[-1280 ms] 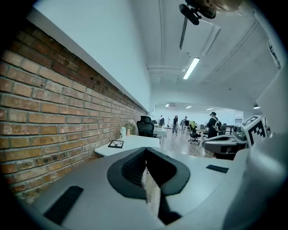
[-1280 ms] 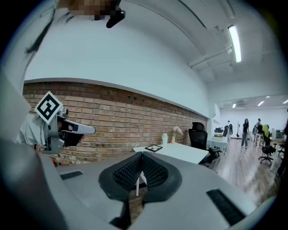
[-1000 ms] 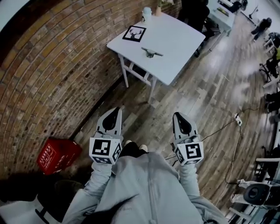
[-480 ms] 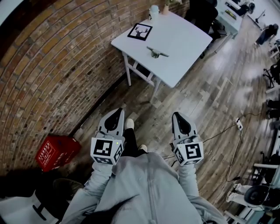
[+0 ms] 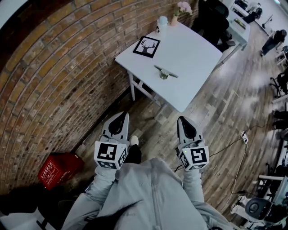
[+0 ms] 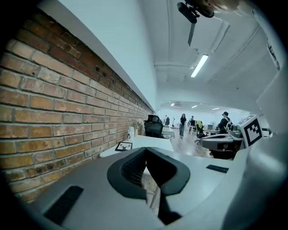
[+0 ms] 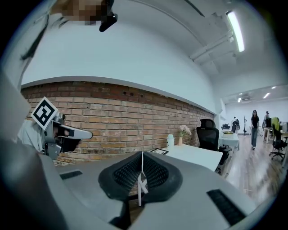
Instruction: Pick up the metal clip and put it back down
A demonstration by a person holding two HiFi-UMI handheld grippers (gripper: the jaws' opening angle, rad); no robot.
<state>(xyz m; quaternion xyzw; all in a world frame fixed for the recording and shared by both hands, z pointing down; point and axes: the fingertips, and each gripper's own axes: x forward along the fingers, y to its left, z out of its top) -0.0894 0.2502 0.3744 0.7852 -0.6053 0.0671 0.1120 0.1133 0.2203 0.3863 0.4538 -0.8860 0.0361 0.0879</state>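
Around you: brick wall, white table, wood floor.
A brick wall (image 5: 54, 81) runs along your left, and a red crate (image 5: 57, 168) sits on the wood floor (image 5: 216, 117) at its foot, near you. Farther off, a white table (image 5: 198, 54) stands against that wall. At its far end you have a framed deer picture (image 5: 146, 46), a white cup (image 5: 162, 22) and pink flowers (image 5: 183, 7). A power strip (image 5: 245, 136) lies on the floor to your right.
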